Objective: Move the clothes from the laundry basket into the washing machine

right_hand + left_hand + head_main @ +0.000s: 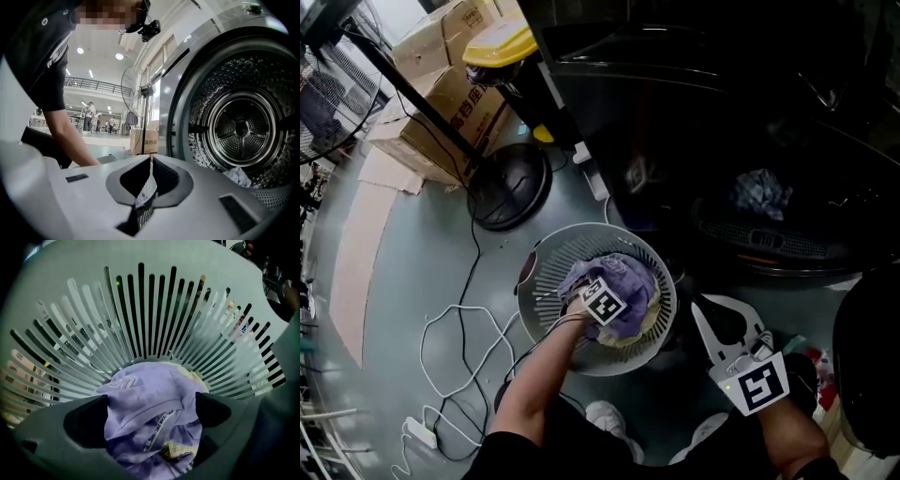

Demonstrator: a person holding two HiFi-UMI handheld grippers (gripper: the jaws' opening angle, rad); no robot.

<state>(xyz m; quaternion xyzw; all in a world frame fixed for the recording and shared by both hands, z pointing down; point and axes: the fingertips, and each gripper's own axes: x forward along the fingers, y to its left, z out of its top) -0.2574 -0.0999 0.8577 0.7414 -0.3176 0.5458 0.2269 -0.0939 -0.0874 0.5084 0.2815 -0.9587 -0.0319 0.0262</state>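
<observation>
Down inside basket (150, 310) walls, left claw (152, 408) spread

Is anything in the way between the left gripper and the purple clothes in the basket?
No, nothing visible is in the way. The left gripper is down inside the laundry basket. Its fingers stand open on either side of the purple garment, which lies on top of the pile.

Laundry basket (150, 310): pale moulded plastic, matt, with smooth slats all round you.
Garment (145, 394): lilac cloth, soft, crumpled and matt.
Washing machine drum (241, 129): perforated metal, glossy in front of you.
Boxes (455, 103): dull brown cardboard.
Floor (403, 272): smooth, with a faint sheen.
Left tongs (150, 414): your matt grey plastic shell, black pads.
</observation>
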